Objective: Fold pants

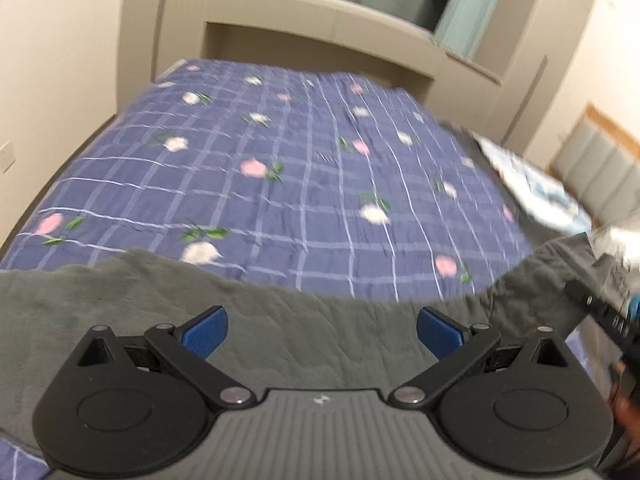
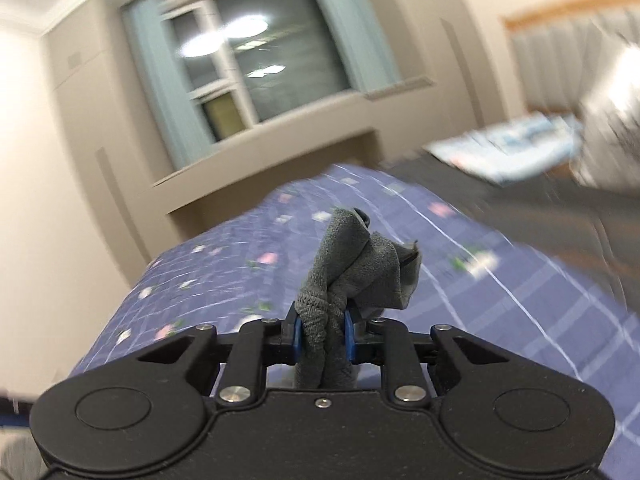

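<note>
Left wrist view: left hand-held gripper [image 1: 322, 334] spread wide, blue pads [image 1: 206, 336] clear of cloth, nothing between them. Grey fleecy pants [image 1: 280, 332] stretched beneath and ahead of it, over bed with purple checked floral quilt [image 1: 280, 168]. Right hand-held gripper [image 1: 608, 316] at right edge, blurred, at raised corner of pants.

Right wrist view: right hand-held gripper [image 2: 322, 336] clenched on bunched fold of grey pants [image 2: 352, 264]; cloth sticks up past pads, quilt [image 2: 520, 292] below.

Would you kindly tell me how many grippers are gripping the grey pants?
1: the right gripper pinches a bunch of pants; the left gripper is open above the cloth.
</note>
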Motion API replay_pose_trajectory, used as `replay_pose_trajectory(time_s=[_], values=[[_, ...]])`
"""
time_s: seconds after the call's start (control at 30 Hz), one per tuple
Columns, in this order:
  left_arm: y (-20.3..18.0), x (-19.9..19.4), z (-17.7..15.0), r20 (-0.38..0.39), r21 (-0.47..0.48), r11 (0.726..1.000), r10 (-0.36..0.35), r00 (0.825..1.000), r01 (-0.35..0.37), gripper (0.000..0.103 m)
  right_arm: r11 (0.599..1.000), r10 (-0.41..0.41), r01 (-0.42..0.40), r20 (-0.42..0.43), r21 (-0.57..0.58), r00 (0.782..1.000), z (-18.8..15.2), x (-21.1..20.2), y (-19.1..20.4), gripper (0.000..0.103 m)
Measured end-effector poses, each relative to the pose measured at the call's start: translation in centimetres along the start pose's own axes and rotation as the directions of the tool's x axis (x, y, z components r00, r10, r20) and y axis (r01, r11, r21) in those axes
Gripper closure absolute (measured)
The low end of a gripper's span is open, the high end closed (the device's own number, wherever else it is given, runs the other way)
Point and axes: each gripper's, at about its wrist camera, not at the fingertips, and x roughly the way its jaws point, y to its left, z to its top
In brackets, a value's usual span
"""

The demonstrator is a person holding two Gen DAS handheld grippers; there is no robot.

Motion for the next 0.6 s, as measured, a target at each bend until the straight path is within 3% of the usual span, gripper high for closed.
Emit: replay_pose_trajectory(time_s=[0.1,0.23,0.4,0.6], values=[[2.2,-2.0,0.5,0.033,-0.042,0.999,0.008,0.999,-0.006,0.0,0.99,0.062,-0.06,0.013,-0.129,0.998,0.1,-1.1,4.5,0.082],[5.4,-4.0,0.6,0.059,-0.1,0.995,0.014,0.998,-0.008,0.0,0.946,0.139,-0.137,-0.014,-0.293,0.99,-1.3,-2.2,10.7,0.082],[9.6,-5.2,-0.4,0.064,-0.18,0.984,0.023,0.998,-0.012,0.001,0.868,0.195,-0.226,-0.114,-0.442,0.974,-5.2,-2.6,17.2,0.082],[12.9,-4.8,-1.8,0.032,-0.231,0.972,0.05,0.998,-0.042,0.001,0.794,0.181,-0.292,-0.251,-0.533,0.951,-11.1,-1.3,21.7,0.082]])
